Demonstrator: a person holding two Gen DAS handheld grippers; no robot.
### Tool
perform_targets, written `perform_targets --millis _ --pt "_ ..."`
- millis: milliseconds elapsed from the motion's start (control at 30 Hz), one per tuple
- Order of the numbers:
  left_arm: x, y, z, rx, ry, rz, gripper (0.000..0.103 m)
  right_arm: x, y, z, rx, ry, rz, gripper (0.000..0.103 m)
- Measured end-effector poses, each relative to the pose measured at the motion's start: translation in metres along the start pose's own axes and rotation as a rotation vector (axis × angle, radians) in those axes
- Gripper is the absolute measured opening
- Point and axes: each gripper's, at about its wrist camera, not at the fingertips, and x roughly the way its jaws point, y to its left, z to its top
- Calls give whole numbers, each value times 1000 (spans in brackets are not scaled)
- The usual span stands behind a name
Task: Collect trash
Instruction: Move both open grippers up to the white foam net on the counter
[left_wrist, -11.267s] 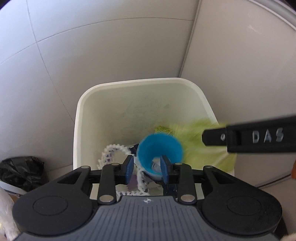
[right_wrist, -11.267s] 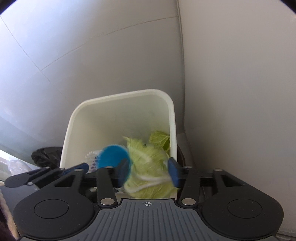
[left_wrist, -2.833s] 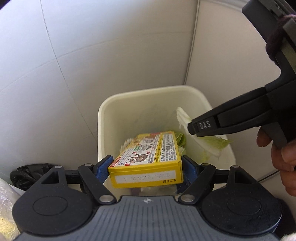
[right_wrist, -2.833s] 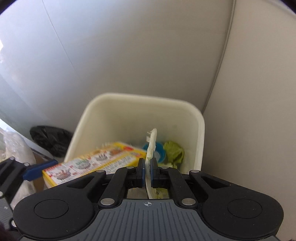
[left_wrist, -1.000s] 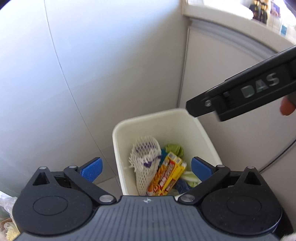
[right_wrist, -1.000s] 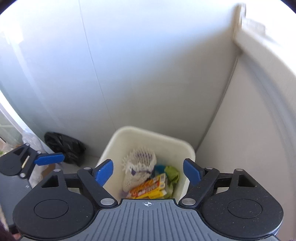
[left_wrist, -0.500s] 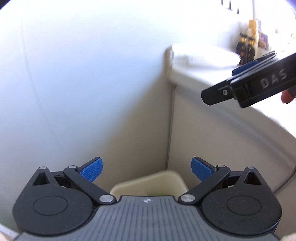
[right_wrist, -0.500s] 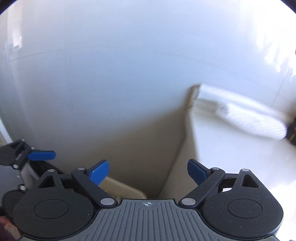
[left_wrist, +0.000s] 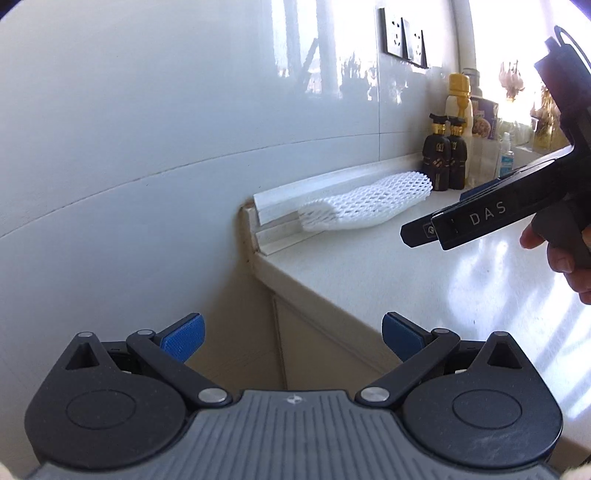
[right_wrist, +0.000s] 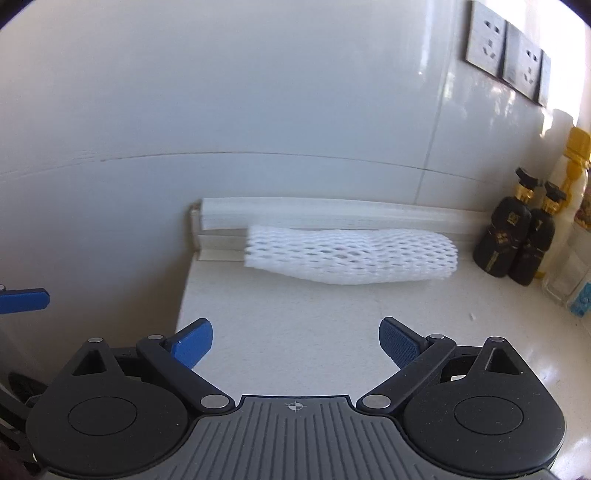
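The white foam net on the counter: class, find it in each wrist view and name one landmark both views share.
Left wrist: foam net centre-right, against the counter's back ledge.
Right wrist: foam net at centre, along the same ledge.
Shared landmark: two dark bottles past its far end.

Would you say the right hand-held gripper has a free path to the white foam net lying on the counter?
Probably yes. The right hand-held gripper is open and faces the white foam net across bare counter. Nothing lies between them; the dark bottles stand off to the right.
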Motion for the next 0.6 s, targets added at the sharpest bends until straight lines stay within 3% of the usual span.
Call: perform_targets --millis 300,600 --pt "48 -27 36 42 -39 -48 102 32 -78 11 208 -2 0 98" --pt "79 -36 58 -12 -41 -88 99 70 -122 17 453 -6 61 98"
